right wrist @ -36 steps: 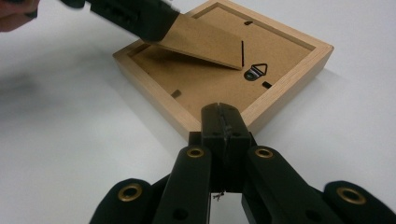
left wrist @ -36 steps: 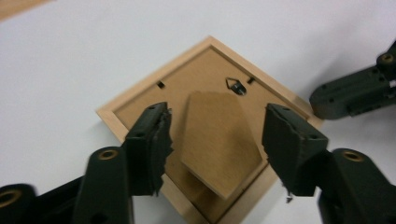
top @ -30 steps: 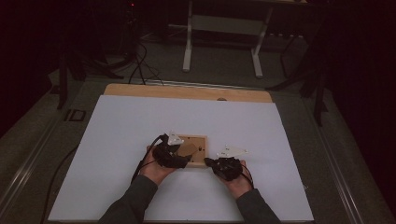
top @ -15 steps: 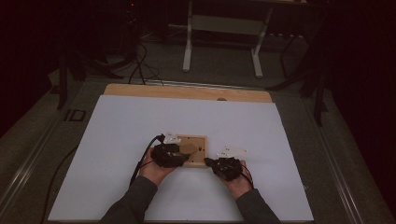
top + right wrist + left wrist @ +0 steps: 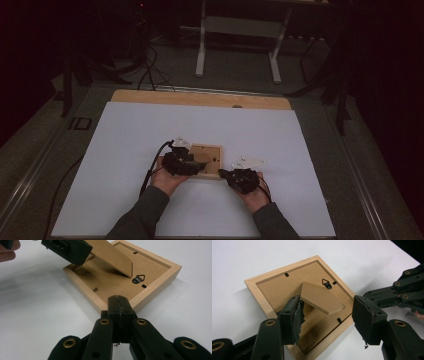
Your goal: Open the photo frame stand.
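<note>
Right gripper (image 5: 119, 305), jaws together, braces the frame (image 5: 274, 282) at 6 o'clock; left gripper (image 5: 324, 315), jaws just reopening unclamped around the stand flap (image 5: 322, 298), should re-grip the flap's free edge squarely.

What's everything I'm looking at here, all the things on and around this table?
picture frame: one, light wood, face down mid-table, brown backing up.
stand flap: one, brown, lifted off the backing, between the left gripper's open jaws.
hanger hook: one, dark metal, on the backing.
white sheet: one, covers the table.
table: one, wooden edge at the far side.
desk legs: white, on the floor beyond.
left gripper: one, black, over the frame, jaws just opening.
right gripper: one, black, jaws shut, tip against the frame's edge.
hands: two, grey sleeves, from the near side.
</note>
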